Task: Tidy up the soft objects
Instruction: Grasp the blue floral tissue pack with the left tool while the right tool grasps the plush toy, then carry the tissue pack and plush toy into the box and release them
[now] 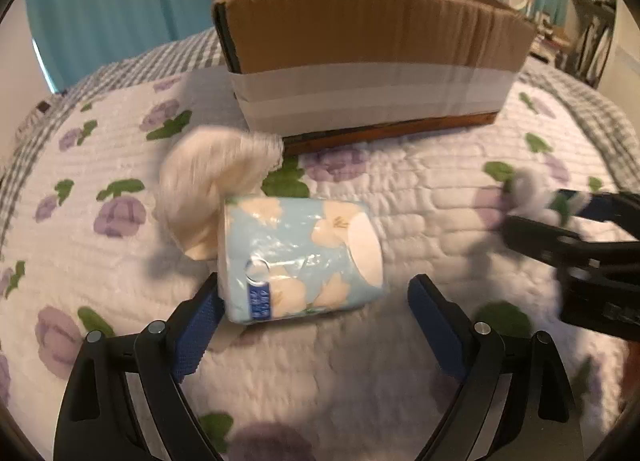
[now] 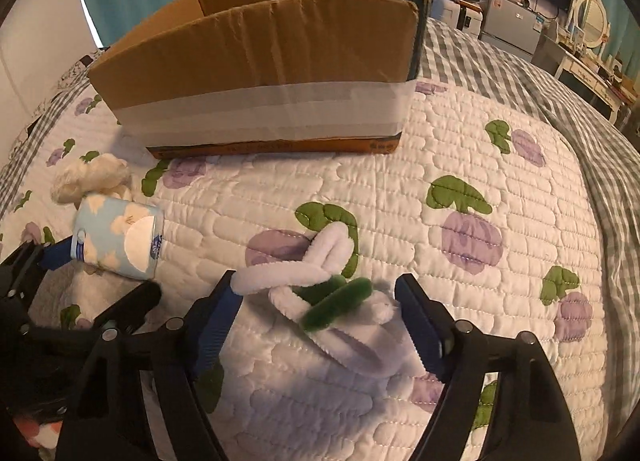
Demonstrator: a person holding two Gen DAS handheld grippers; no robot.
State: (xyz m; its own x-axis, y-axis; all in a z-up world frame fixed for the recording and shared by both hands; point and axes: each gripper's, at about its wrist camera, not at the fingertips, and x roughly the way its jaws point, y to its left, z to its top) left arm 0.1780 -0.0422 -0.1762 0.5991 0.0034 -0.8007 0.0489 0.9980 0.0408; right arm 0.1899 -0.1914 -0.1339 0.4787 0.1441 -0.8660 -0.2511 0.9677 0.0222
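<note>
A light blue floral tissue pack point(image 1: 300, 257) lies on the quilt between the fingers of my open left gripper point(image 1: 314, 293); the left finger touches its side. It also shows in the right wrist view point(image 2: 118, 237). A cream fluffy bundle point(image 1: 208, 185) lies just behind it, also in the right wrist view point(image 2: 90, 177). My right gripper point(image 2: 320, 297) is open around a white and green pipe-cleaner twist point(image 2: 320, 297) on the quilt. An open cardboard box point(image 1: 372, 49) stands behind, also in the right wrist view point(image 2: 264, 73).
All rests on a white quilt with purple flowers point(image 2: 472, 237) over a grey checked cover point(image 2: 560, 73). Teal curtains point(image 1: 120, 1) hang behind. A dresser with an oval mirror point(image 2: 592, 17) and a wall screen stand at the far right.
</note>
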